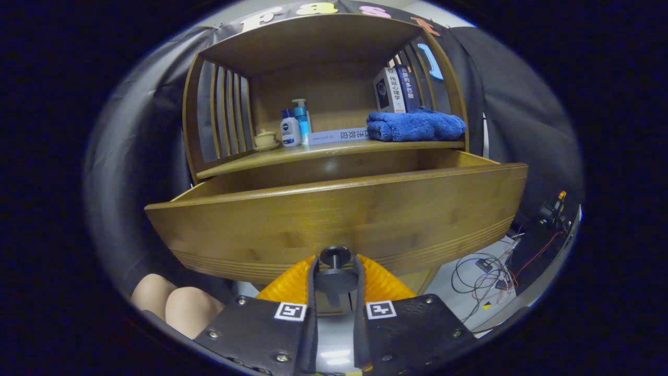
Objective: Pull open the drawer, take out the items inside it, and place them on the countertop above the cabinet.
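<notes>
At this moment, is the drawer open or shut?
Open: the drawer juts well out below the countertop, and the gripper is closed on its knob. Its contents are hidden.

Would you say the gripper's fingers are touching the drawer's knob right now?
Touching. The gripper view shows the gripper closed around the drawer knob, both fingers pressing its sides.

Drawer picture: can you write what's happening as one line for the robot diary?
step: pulling drawer | gripper: shut on knob | drawer: pulled out | inside: hidden | countertop: bottles, books, blue towel
</notes>
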`<state>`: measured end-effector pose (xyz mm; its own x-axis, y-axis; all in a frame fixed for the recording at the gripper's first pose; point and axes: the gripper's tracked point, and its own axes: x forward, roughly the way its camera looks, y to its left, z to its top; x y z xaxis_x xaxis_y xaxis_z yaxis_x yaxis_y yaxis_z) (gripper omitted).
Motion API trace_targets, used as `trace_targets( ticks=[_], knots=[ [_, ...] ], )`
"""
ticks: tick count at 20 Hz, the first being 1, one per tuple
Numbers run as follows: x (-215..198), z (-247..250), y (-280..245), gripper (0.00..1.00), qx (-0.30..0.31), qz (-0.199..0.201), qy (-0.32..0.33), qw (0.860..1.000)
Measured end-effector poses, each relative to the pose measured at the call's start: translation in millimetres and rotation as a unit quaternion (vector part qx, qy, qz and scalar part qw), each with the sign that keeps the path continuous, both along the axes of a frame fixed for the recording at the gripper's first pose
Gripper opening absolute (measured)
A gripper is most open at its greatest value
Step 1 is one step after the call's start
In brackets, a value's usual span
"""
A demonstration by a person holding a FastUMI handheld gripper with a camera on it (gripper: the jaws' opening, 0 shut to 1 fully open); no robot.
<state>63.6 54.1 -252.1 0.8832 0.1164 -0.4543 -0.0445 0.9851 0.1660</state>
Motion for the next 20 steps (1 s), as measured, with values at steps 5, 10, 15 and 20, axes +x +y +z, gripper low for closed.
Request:
trace_targets(
  ticks=[5,10,15,20],
  knots=[
    [-2,0,0,0.28,0.002,-0.001,0.005,1.0],
    [-10,0,-1,0.28,0.0,0.008,0.011,1.0],
    [-20,2,1,0.27,0.017,0.009,0.014,1.0],
    [-34,8,0,0.44,-0.002,0.021,0.021,1.0]
  ],
)
